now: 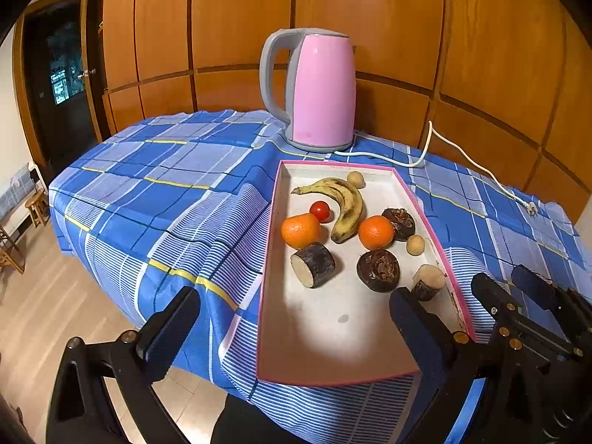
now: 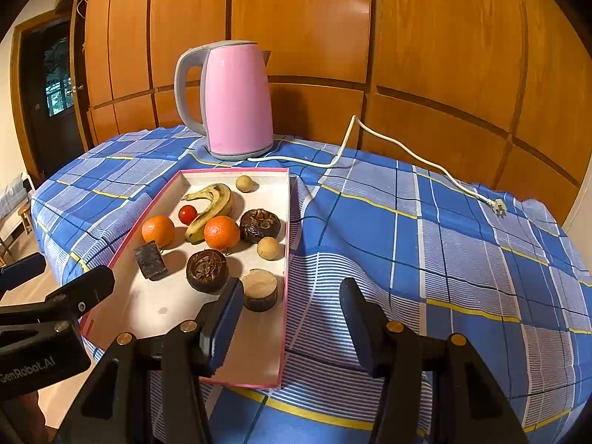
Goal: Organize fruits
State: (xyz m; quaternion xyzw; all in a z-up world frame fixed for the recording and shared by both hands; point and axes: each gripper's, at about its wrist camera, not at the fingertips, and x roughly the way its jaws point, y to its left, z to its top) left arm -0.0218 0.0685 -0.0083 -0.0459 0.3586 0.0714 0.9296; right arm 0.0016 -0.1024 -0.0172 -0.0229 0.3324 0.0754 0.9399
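A pink-rimmed white box (image 1: 325, 333) (image 2: 174, 307) on the blue checked tablecloth holds a banana (image 1: 344, 203) (image 2: 212, 203), two oranges (image 1: 300, 230) (image 2: 222, 233), a cherry tomato (image 1: 320, 211) (image 2: 187, 214), dark water chestnuts (image 1: 379, 270) (image 2: 206, 270), sugarcane pieces (image 1: 313, 264) (image 2: 260, 288) and small tan longans (image 1: 415, 245) (image 2: 268, 248). My left gripper (image 1: 292, 327) is open and empty over the box's near end. My right gripper (image 2: 288, 318) is open and empty at the box's right near edge.
A pink electric kettle (image 1: 314, 88) (image 2: 233, 100) stands behind the box. Its white cord (image 1: 481, 170) (image 2: 407, 162) trails right across the cloth. Wooden wall panels rise behind the table. The floor drops off at the left, with wooden stools (image 1: 35, 203).
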